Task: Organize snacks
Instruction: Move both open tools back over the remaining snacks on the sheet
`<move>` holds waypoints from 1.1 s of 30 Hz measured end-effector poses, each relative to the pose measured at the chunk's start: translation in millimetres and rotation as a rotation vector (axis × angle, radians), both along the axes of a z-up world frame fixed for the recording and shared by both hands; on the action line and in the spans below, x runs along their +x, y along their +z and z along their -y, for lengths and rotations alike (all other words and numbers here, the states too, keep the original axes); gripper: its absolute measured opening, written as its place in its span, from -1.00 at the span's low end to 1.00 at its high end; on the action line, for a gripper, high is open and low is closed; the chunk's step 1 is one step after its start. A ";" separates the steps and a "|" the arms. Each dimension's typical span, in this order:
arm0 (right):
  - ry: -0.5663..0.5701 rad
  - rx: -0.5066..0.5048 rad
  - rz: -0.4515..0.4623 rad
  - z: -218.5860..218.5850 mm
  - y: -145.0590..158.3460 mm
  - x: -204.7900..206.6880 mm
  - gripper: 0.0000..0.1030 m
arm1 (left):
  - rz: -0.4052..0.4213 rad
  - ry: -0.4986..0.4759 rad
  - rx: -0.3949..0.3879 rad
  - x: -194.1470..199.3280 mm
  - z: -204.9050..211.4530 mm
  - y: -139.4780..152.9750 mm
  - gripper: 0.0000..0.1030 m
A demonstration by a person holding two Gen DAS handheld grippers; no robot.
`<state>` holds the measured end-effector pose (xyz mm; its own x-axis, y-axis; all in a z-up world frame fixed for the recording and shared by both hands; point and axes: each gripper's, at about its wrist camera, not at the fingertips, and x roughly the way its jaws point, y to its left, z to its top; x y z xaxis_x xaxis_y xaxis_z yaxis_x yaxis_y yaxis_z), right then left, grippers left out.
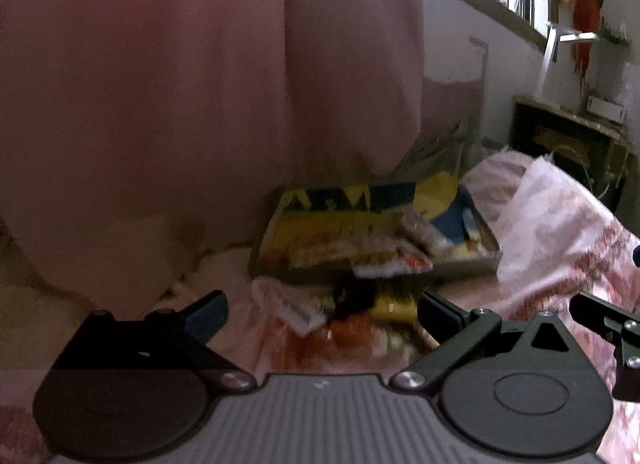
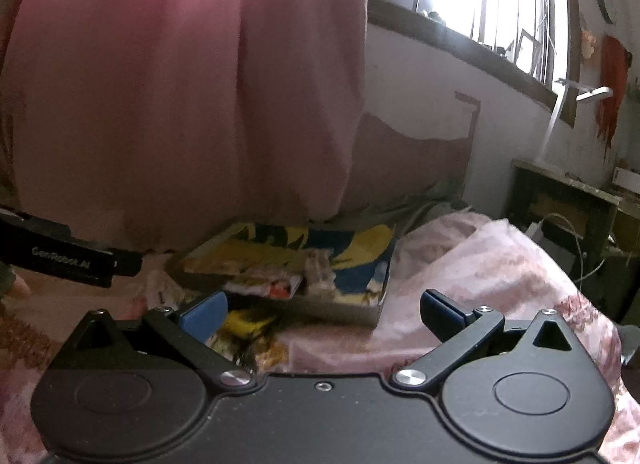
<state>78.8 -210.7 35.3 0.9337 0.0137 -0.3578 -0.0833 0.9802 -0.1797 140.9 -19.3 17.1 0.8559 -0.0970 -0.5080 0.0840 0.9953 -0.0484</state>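
A shallow box [image 1: 472,264] [image 2: 340,310] with a yellow and blue print lies on the pink bedding, several snack packets [image 1: 384,252] [image 2: 280,284] inside it. More loose packets [image 1: 360,316] [image 2: 244,328] lie on the bedding in front of the box. My left gripper [image 1: 322,310] hangs open just above those loose packets, nothing between its fingers. My right gripper [image 2: 322,310] is open too, with the box's near right corner ahead of it and the loose packets by its left finger [image 2: 204,314]. The left view is blurred.
A pink curtain [image 1: 200,103] [image 2: 180,83] hangs behind the box. A bunched pink blanket [image 1: 560,232] [image 2: 500,264] rises on the right. A dark shelf unit [image 1: 560,143] [image 2: 568,215] stands by the window wall. The left gripper's body [image 2: 68,256] shows at the right view's left edge.
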 end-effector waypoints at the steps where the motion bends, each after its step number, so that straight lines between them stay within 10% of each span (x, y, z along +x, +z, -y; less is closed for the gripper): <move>1: 0.002 -0.002 -0.008 -1.2 -2.2 -4.3 0.99 | -0.013 0.002 0.000 -4.2 -1.1 -2.2 0.99; 33: 0.059 -0.040 -0.295 -21.5 -61.2 -25.8 0.99 | -0.300 -0.008 0.039 -24.4 1.2 -48.3 0.99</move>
